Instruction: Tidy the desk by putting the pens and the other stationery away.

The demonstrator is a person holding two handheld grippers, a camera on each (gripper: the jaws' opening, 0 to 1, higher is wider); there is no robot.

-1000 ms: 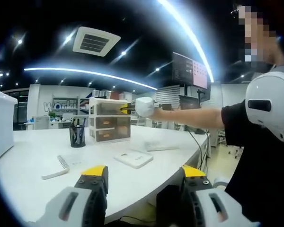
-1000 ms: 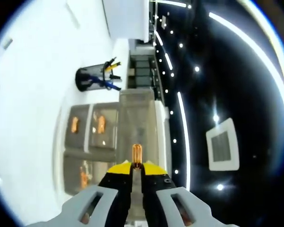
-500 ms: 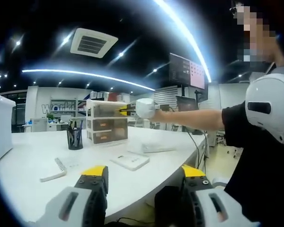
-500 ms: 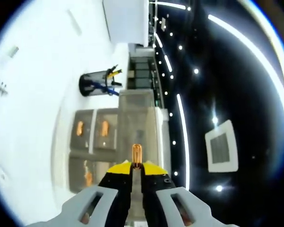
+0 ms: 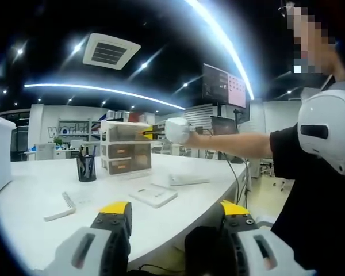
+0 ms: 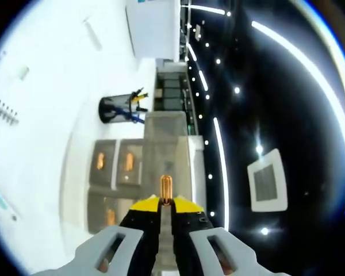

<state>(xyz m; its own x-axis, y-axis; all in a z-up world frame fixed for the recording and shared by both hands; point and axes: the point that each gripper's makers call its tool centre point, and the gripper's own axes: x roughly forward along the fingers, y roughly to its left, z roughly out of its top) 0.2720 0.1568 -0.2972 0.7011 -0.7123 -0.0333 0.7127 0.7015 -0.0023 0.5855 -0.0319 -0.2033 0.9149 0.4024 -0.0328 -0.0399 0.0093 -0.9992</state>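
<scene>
Overhead, ceiling lights [image 5: 103,89]; white (curved) desk [image 5: 178,204].

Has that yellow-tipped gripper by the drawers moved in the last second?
Cannot tell. In the left gripper view the right gripper stays at the top of the drawer unit; both slid together, so the camera moved.

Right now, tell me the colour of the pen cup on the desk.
Black mesh; the pen cup shows best in the right gripper view, beside the drawer unit.

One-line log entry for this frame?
right claw: shut on orange pen | at drawer unit top | left claw: open, idle
</scene>
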